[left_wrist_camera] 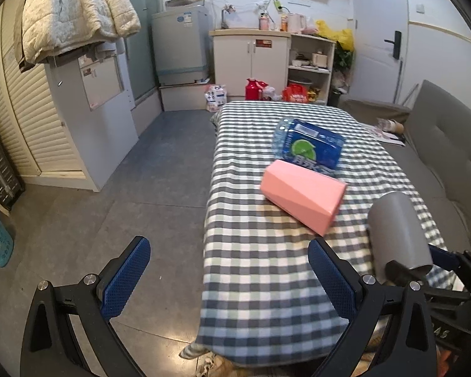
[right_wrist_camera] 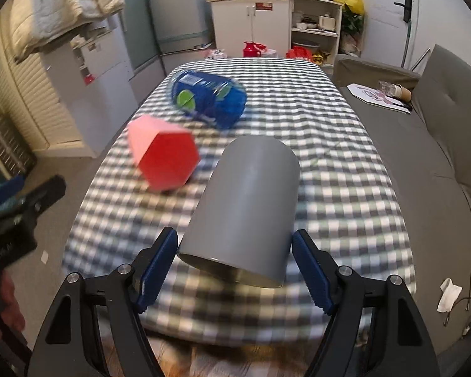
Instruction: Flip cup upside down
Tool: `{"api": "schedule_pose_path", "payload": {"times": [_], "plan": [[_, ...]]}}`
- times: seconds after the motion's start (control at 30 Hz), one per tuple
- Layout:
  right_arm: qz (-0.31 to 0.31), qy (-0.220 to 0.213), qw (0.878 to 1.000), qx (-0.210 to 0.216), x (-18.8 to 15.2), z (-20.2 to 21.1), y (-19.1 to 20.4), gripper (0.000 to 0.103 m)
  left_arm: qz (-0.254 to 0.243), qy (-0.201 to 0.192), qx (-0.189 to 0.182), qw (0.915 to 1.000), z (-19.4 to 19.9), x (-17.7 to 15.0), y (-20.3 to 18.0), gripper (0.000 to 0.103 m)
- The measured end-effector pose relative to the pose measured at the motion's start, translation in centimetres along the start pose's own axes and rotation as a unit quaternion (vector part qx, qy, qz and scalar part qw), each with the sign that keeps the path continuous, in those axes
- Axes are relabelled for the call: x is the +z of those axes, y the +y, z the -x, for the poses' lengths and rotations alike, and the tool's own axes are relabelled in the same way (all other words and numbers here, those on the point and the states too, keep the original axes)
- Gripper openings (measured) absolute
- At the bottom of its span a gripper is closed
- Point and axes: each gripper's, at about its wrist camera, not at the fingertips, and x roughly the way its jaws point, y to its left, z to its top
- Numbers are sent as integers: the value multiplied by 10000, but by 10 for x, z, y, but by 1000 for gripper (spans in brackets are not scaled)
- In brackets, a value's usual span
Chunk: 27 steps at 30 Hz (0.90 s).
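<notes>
A grey cup is held between the blue pads of my right gripper, tilted with its open mouth toward the camera and its closed end pointing away over the checked table. The jaws are shut on its sides near the rim. The same cup shows at the right of the left wrist view, above the tablecloth. My left gripper is open and empty, hanging over the table's near left edge and the floor.
A pink hexagonal cup lies on its side mid-table, also in the right wrist view. A blue pack of bottles lies behind it. A grey sofa runs along the right. Cabinets and a fridge stand at the left and back.
</notes>
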Motion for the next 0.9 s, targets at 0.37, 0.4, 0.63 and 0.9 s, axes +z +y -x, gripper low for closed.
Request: {"api": "schedule_pose_path", "payload": {"times": [0.37,0.4,0.63,0.9], "plan": [[57,-516,9987,-9,15,48,-22,85,-382,109,-44,9992,11,23,-39,103],[72,-520,9985,-130,16,52,-28,85,-473,102,-60,9988,12,26,-46,103],[64,-510,9954,-813,26,66,-80,85,-714,342,-615,9950,4,50,-98,103],[-185,-499,9945,-898,20,58,-117,85,-1153,1052,-856,9840,-28,54,-152,103]]}}
